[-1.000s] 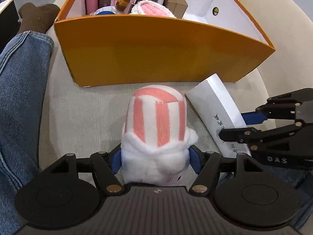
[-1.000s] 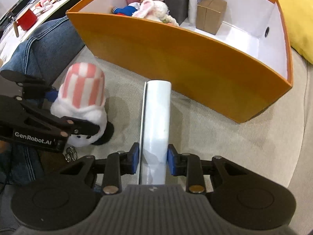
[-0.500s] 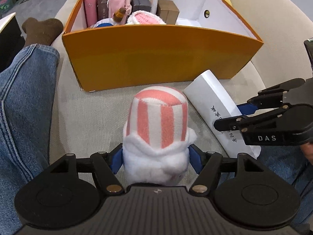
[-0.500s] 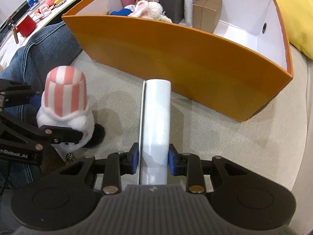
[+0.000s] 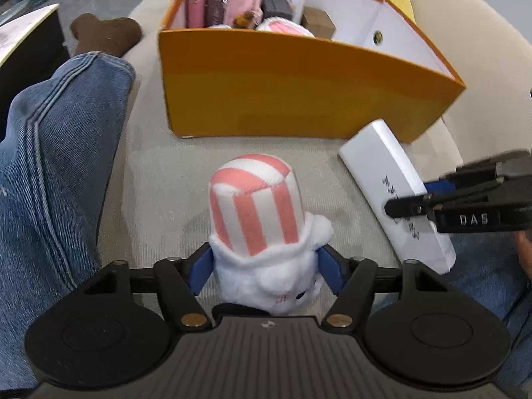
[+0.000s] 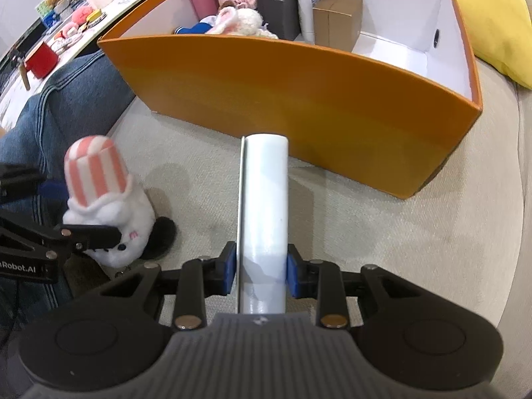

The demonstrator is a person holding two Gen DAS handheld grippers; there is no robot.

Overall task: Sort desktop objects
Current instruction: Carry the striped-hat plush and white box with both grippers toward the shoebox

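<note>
While each hand-held gripper grasps its item, plush toy (image 5: 262,232) left, white box (image 6: 264,206) right, only the left view shows the box's print.

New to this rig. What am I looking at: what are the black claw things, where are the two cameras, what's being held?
No robot here: a person holds two handheld two-finger grippers, each with a fisheye camera looking forward along its fingers.

Left wrist view: the left gripper is shut on a plush toy, white with a pink-striped top. The right gripper shows at that view's right edge.

Right wrist view: the right gripper is shut on a long white box.

Ahead, on a beige cushioned seat, stands an orange box already holding books, small cartons and soft toys. The person's jeans show on the left.
</note>
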